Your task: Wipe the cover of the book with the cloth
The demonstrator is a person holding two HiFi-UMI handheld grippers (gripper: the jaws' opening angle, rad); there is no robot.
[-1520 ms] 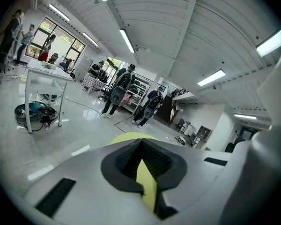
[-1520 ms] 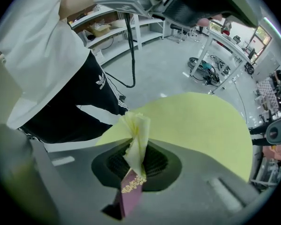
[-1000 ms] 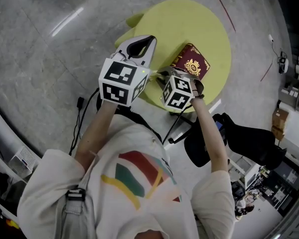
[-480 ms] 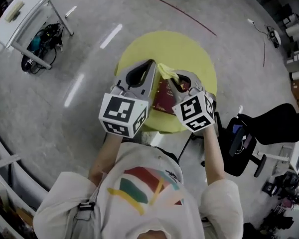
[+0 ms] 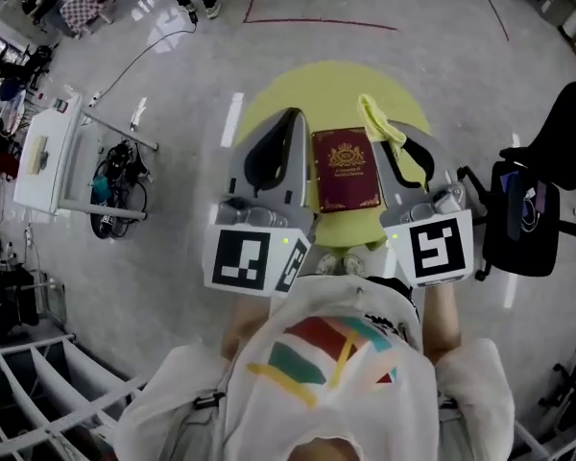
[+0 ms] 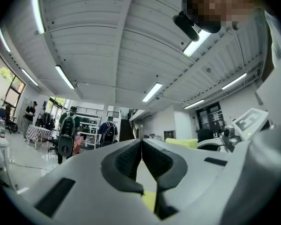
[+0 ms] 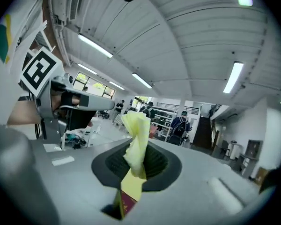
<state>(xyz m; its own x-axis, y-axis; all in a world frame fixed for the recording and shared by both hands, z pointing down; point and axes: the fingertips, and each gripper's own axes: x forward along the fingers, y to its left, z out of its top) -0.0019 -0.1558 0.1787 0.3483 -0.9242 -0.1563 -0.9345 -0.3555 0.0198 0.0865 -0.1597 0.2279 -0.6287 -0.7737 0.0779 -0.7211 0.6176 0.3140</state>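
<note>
Book: a maroon book [image 5: 346, 169] with a gold crest lies flat, cover up, on a round yellow table [image 5: 326, 89]. It sits towards the side of the table nearest the person.
Cloth: a yellow cloth [image 5: 379, 123] is bunched into a narrow twist. In the head view it shows just off the book's upper right corner, apart from the cover. In the right gripper view it stands up out of the jaws [image 7: 136, 135].
Right gripper: the right gripper [image 5: 392, 142] is just to the right of the book. Its jaws are pinched on the lower part of the cloth [image 7: 136, 153]. A strip of the maroon book [image 7: 126, 203] shows through the gap behind the pads, well below them.
Left gripper: the left gripper [image 5: 292, 113] is just to the left of the book. Its own view shows the two pads pressed together with nothing between them [image 6: 141, 142].
Aim: both gripper views look out across the room at ceiling lights and distant people, not down at the book.
Marker cubes: the left cube [image 5: 254, 257] and the right cube [image 5: 440, 248] flank the book's near edge.
Chair: a black office chair [image 5: 547, 190] stands well to the right of the book.
Desk: a white desk [image 5: 43, 157] stands well to the left of the book, on the grey floor.
</note>
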